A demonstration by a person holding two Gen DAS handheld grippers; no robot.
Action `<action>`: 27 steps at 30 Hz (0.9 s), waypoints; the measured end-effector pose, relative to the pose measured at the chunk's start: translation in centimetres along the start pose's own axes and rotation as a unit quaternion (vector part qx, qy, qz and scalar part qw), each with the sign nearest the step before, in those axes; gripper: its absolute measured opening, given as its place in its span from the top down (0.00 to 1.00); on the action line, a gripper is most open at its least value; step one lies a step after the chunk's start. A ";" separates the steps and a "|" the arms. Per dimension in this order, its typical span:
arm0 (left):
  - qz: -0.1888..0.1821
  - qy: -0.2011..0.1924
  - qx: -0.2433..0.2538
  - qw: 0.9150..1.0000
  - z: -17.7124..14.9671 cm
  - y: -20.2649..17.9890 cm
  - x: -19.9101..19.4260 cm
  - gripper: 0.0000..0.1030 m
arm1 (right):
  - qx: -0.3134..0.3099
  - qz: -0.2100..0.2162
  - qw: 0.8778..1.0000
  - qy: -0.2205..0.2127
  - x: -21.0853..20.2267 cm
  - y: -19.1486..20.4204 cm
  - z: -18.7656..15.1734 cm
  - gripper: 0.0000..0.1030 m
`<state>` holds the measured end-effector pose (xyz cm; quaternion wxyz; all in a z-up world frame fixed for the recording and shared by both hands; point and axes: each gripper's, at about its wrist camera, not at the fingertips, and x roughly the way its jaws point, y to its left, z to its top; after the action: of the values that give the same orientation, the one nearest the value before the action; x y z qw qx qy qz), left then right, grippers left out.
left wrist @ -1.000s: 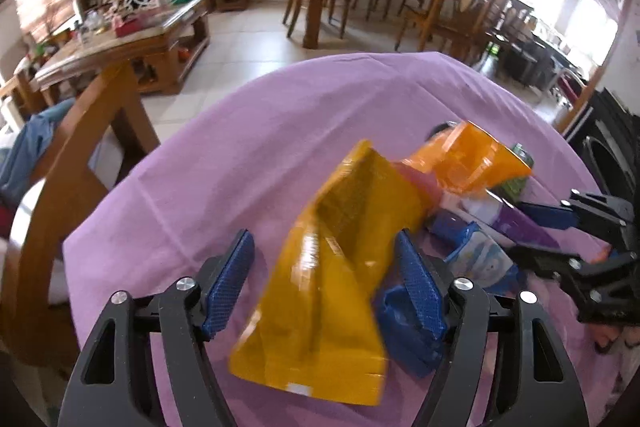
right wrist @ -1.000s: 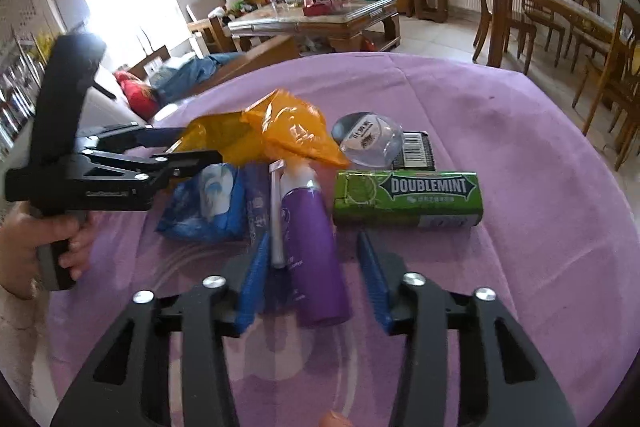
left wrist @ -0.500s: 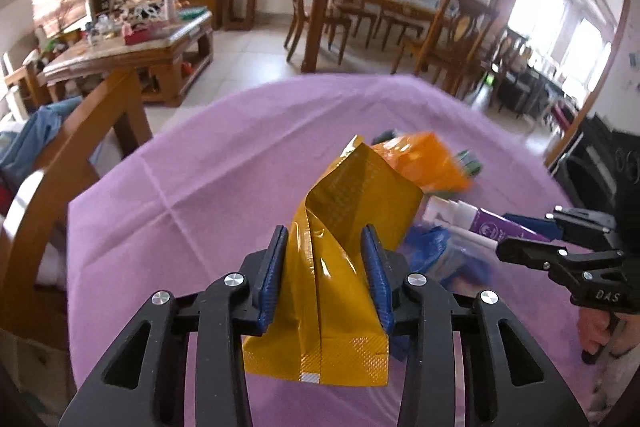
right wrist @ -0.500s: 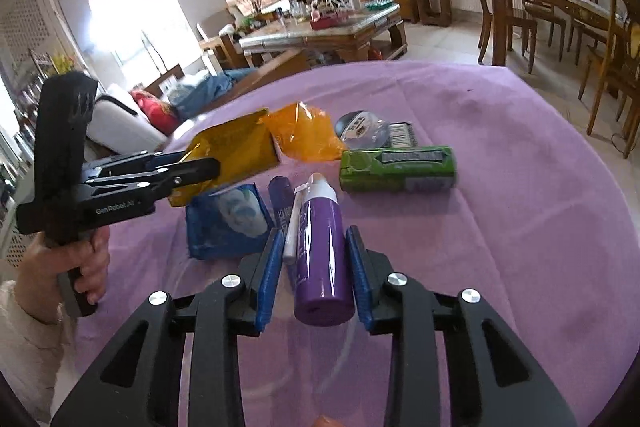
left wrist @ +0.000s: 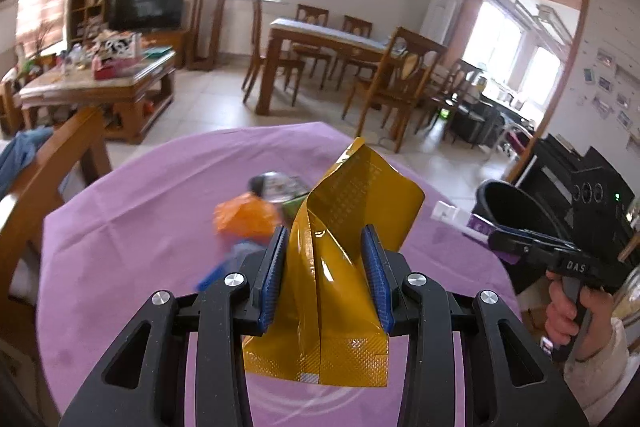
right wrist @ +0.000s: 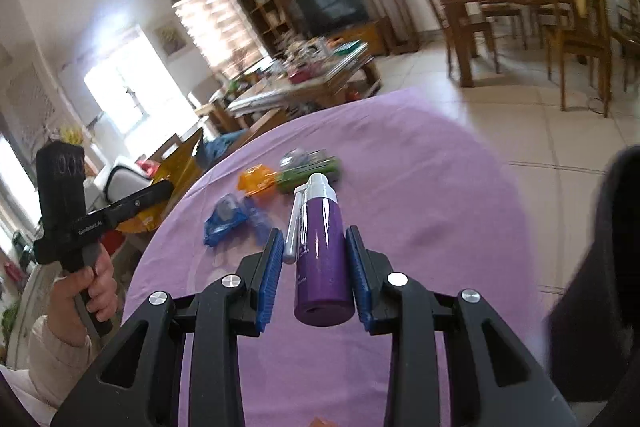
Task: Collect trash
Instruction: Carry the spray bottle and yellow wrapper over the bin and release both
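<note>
- The left gripper [left wrist: 325,277] is clamped on a crumpled amber foil pouch [left wrist: 340,267]; its blue pads press both sides and the pouch hangs clear of the purple tablecloth [left wrist: 132,211].
- The left jaws have just been closing, with the pouch between them.
- The right gripper [right wrist: 314,269] is clamped on a purple spray bottle [right wrist: 322,255], white cap pointing away, with a slim white applicator [right wrist: 291,227] caught beside it against the left pad; both are lifted off the cloth.
- Step in hand, as I judge it: pick-up is done for these two pieces and the carry to the bin is under way.
- A black bin [left wrist: 512,205] shows in the left wrist view just beyond the table's right edge, near the right gripper; a dark blurred mass at the right edge of the right wrist view is probably the same bin.
- Next move calls for bringing each load over the bin's mouth before the jaws part; the light pouch may cling to a pad or drift, and the loose applicator could slip early.
- Left on the table: an orange wrapper [right wrist: 256,181], a blue packet [right wrist: 226,219], a green gum pack [right wrist: 308,175] and a clear round lid [right wrist: 294,159], blurred.
</note>
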<state>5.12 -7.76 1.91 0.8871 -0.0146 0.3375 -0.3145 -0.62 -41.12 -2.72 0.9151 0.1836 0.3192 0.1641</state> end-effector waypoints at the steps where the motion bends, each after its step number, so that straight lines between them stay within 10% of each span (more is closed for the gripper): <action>1: -0.007 0.002 -0.001 1.000 0.2 -0.8 0.5 0.63 | 0.007 -0.005 1.000 -0.007 -0.9 -0.8 0.0 0.69; 27: -0.211 0.092 0.062 0.971 -1.5 -30.7 20.1 0.63 | 0.164 -0.166 0.962 -0.143 -16.5 -18.1 -5.5 0.69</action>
<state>-1.04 -43.57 -3.78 0.7652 -0.0012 0.3864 -0.5150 -13.05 -62.63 -6.07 0.9229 0.2973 0.2335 -0.0730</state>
